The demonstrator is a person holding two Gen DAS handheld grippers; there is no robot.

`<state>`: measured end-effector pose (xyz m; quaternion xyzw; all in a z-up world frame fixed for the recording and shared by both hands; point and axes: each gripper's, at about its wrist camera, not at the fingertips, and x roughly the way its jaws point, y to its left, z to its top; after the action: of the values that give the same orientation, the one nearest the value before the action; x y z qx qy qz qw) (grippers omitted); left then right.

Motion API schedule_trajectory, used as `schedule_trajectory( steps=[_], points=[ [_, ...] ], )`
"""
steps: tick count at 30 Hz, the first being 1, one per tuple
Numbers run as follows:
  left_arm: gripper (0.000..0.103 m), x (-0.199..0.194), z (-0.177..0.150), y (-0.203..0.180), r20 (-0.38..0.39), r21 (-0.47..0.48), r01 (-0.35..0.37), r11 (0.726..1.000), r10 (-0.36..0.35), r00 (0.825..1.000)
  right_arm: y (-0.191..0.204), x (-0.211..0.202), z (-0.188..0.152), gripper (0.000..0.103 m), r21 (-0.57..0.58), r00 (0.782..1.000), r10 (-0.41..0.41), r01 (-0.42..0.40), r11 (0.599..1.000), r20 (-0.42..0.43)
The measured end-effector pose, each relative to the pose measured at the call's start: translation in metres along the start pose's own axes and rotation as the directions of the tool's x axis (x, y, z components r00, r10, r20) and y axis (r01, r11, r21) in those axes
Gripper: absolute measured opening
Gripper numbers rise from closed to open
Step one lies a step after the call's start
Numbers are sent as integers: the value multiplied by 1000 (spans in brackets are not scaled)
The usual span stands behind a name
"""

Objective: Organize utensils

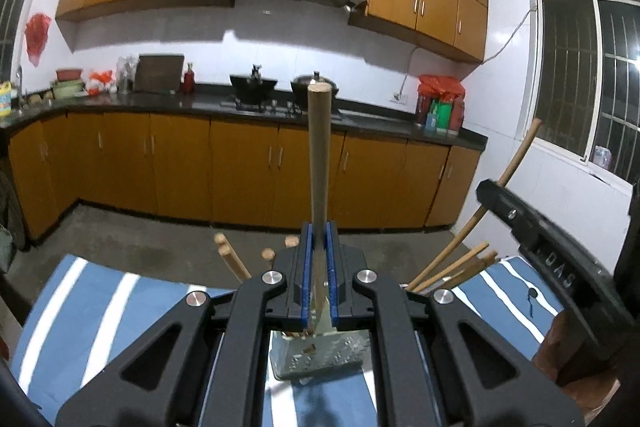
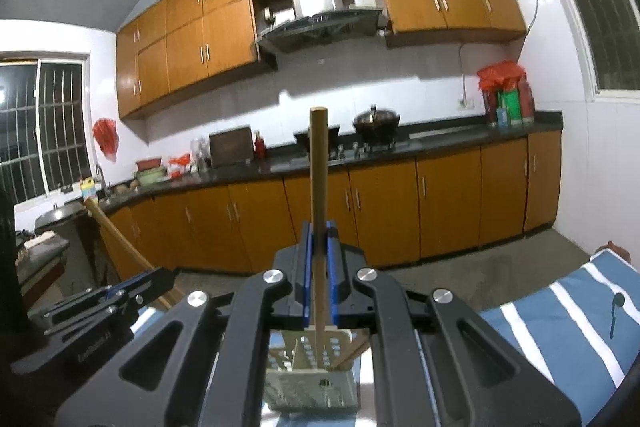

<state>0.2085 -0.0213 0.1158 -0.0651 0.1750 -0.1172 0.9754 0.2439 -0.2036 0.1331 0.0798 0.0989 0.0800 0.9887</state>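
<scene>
Left hand-held gripper (image 1: 320, 239): jaws closed on a thick wooden handle (image 1: 319, 155), held upright above a perforated utensil holder (image 1: 320, 355) on the striped table (image 1: 100, 299); right hand-held gripper (image 2: 319, 239): jaws closed on a thinner wooden stick (image 2: 319, 179), likewise upright over a slotted holder (image 2: 310, 375); more wooden handles (image 1: 452, 267) lean from a container just beside. Step in hand, as judged: sorting each utensil into a holder. Next move calls for aligning each lower end with a free compartment, lowering, then releasing.
</scene>
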Motion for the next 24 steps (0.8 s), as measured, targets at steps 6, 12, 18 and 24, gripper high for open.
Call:
schedule_trajectory(
  steps=[6,12,18,24],
  points=[
    [36,-11,2,6,17,-24,2,1000,-2,1000,-5,-13,0,25,-6,1000,-8,8,1000,12],
    [49,-35,7,10,55,-36,-2,999,4,998,-12,-47,1,51,3,998,-22,21,1000,51],
    [76,-72,-6,15,92,-26,-41,999,43,995,-19,-92,-15,89,2,997,-36,36,999,74],
    [100,-108,-35,13,141,38,-126,991,120,983,-12,-129,-44,99,-50,992,-97,102,994,84]
  ],
)
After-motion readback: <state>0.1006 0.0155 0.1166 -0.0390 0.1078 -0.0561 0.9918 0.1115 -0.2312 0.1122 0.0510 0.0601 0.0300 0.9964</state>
